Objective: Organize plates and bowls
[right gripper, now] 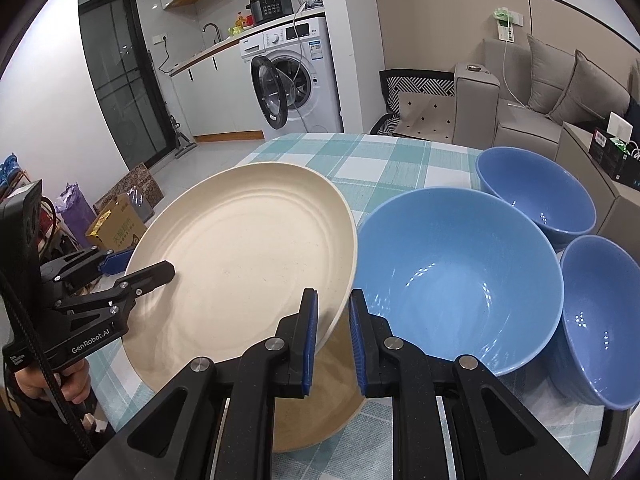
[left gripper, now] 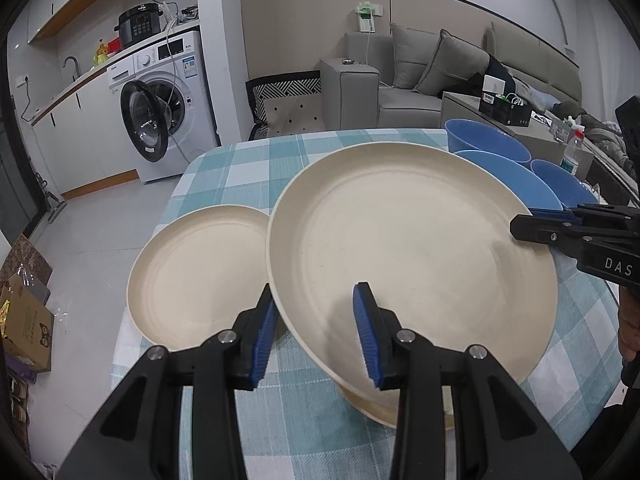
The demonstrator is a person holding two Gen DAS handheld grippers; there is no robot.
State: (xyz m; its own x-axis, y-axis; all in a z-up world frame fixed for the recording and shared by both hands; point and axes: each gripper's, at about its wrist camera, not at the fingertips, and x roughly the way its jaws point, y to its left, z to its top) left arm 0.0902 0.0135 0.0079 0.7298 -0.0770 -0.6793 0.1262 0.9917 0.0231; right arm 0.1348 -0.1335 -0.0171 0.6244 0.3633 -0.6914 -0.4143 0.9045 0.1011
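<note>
You are carrying the large cream plate tilted between both grippers, one on each side of its rim, which is likely why it is riding level enough to be lowered onto the plate beneath it at the bottom centre of the right wrist view. In the left wrist view the smaller cream plate is lying flat on the checked bench at centre left, just beside the raised one. The three blue bowls are sitting grouped at the right of the right wrist view, the big one nearly touching the plate's edge, so bowls and plates are already being kept apart.

Your left gripper is standing narrowly open with its pads clamping the plate's near rim. Your right gripper is pinching the opposite rim, its jaws drawn almost together on the thin edge.
</note>
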